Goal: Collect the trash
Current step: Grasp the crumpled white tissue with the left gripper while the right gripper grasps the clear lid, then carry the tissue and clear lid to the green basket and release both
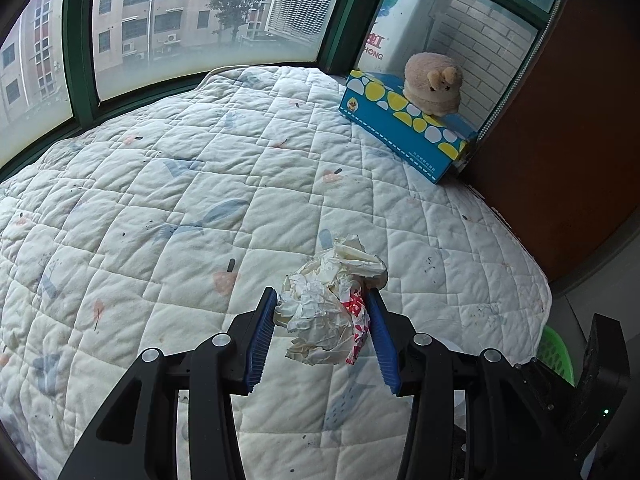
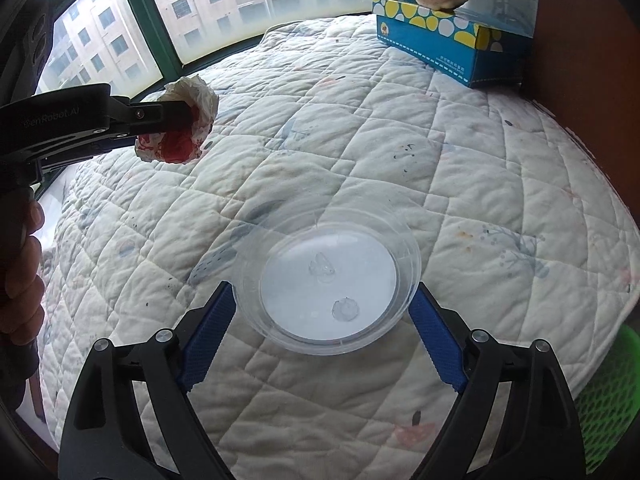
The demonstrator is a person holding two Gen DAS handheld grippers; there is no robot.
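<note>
Soft, even daylight enters through the window (image 1: 200,20) at 12 o'clock in both views; overcast, no hard shadows. The quilt (image 1: 160,200) is brightly lit, with faint shading under the crumpled paper (image 1: 332,300). The clear plastic dish (image 2: 332,276) shows mild sheen, no strong glare. Strong fisheye curvature bends the window frames; black vignette at corners. Focus is sharp centrally, softening toward the rims.
</note>
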